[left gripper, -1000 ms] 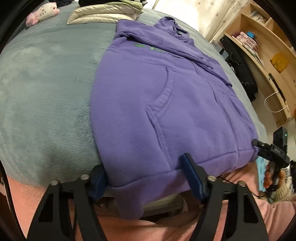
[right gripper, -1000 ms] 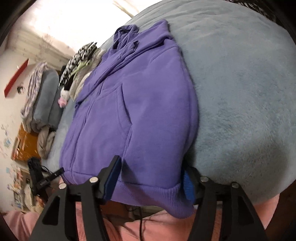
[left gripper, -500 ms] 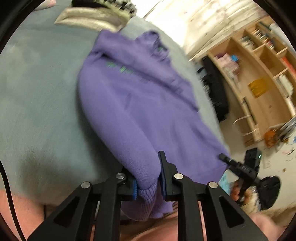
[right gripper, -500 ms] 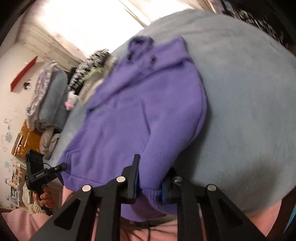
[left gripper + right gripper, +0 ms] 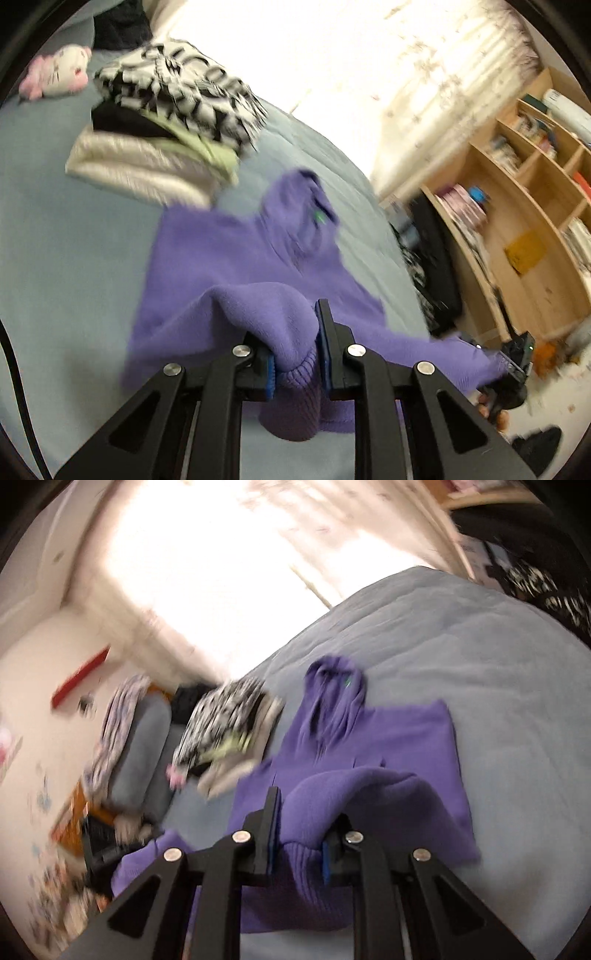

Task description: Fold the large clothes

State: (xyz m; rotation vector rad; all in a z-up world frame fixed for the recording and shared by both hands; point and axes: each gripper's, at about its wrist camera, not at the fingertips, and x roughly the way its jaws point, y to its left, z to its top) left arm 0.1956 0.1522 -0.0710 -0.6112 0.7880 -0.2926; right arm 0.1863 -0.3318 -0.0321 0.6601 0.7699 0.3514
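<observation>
Setting: a bedroom in a home. A wide bed [image 5: 55, 229] under a grey-blue plush cover fills most of both views — folded clothes [image 5: 162, 122] stacked on it, a pink-and-white plush toy [image 5: 55, 75] at the far edge. Bright curtained window [image 5: 388, 66] behind. Wooden cubby shelves [image 5: 517, 206] hold books and boxes — floor below them is cluttered.

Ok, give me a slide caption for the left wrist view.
Left gripper clamps the purple hoodie hem above the grey bed.
</observation>
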